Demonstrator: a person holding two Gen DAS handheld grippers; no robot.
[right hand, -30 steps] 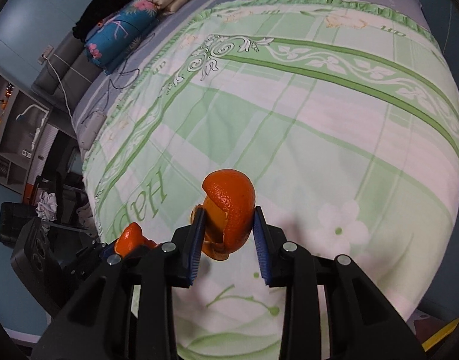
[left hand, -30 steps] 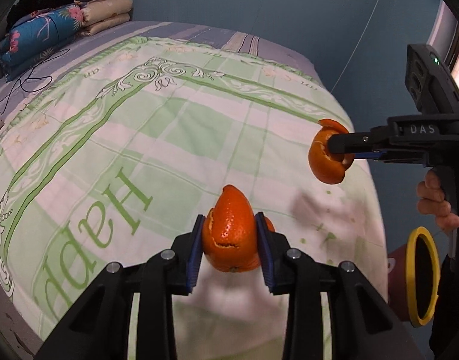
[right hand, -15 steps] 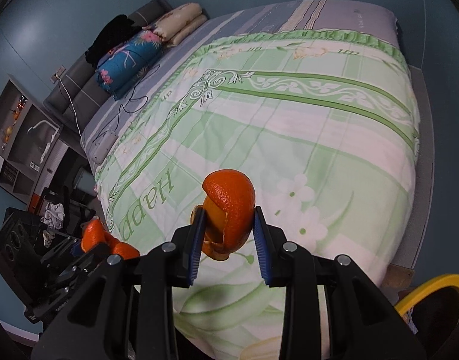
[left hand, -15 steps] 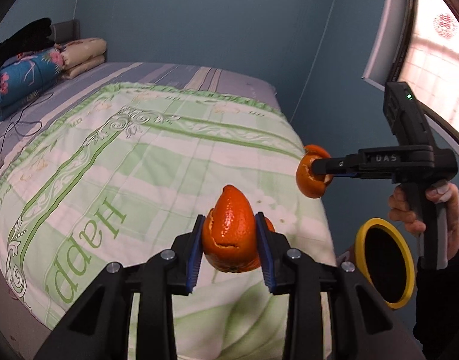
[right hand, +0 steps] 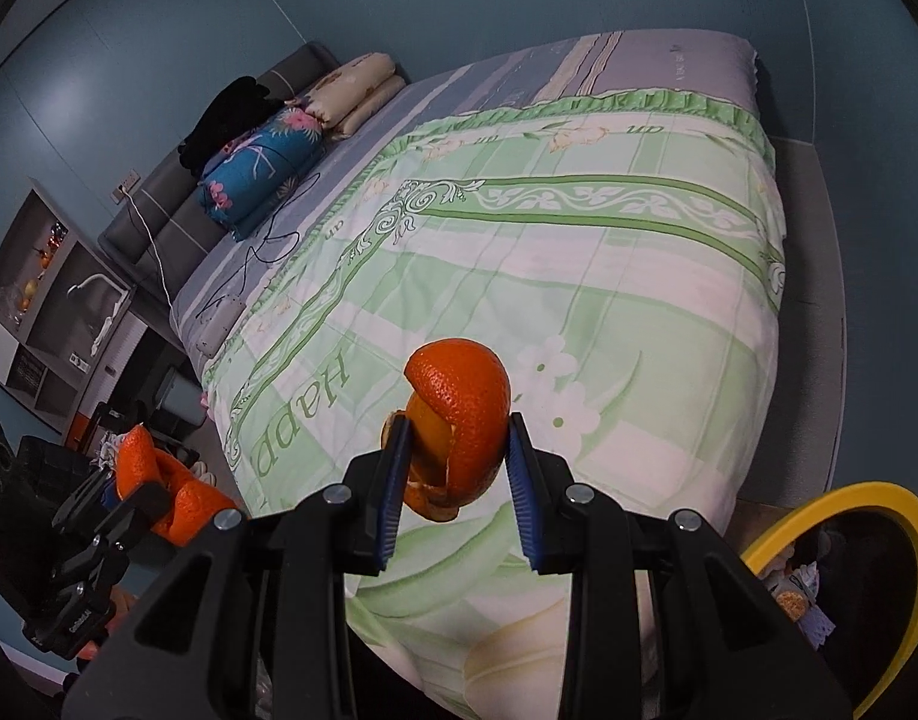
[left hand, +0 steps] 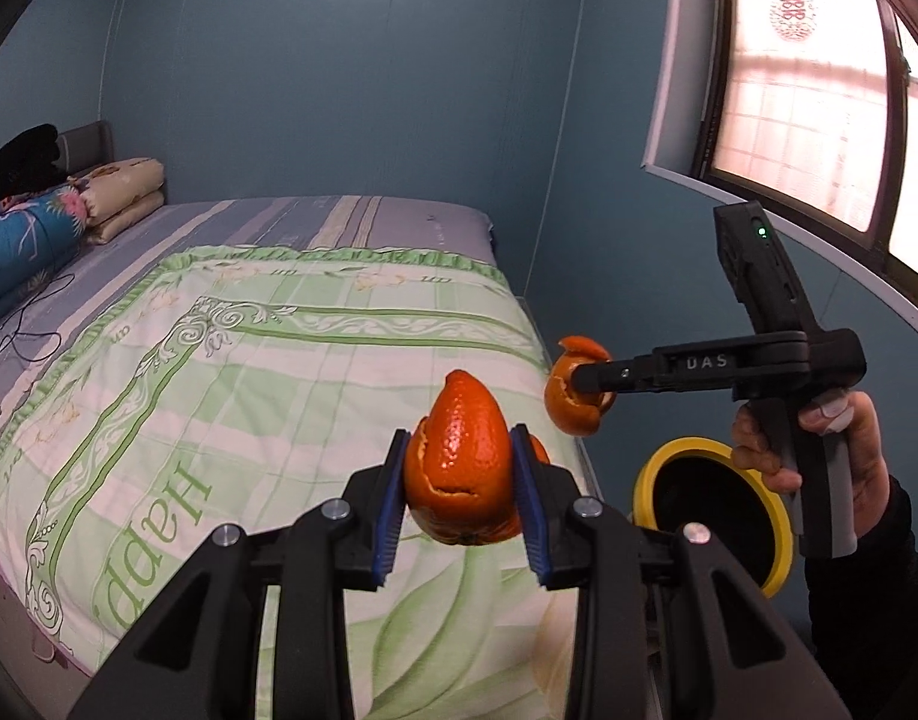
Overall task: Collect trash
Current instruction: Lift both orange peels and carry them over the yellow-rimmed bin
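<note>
- Two claws, each clamped on its own bit of orange peel. The left claw (left hand: 459,474) has its blue pads squeezed on a big pointed peel (left hand: 462,468), tip up, held in the air above the foot of the bed.
- The right claw (right hand: 456,456) is pinching a curled peel (right hand: 459,426) the same way, open side of the curl facing left in its own view.
- From the left view the right claw sits up and to the right, past the corner of the bed, with a hand (left hand: 819,450) wrapped round the handle.
- What matters next, I reckon: the trash can (left hand: 714,516) with the yellow rim is on the floor just off the bed corner, below and right of both claws. The right claw looks nearer, almost over the mouth, so I'd guess it drops first.
- The can's mouth tilts toward the cameras and there's already stuff in it.
- Nothing blocks the drop apart from the two claws maybe crowding each other over that one opening.
- Further out: the green checked quilt (right hand: 579,276), folded bedding (right hand: 267,162) at the head, a cable (right hand: 261,252) trailing on the sheet, a window (left hand: 819,96) on the right wall.
</note>
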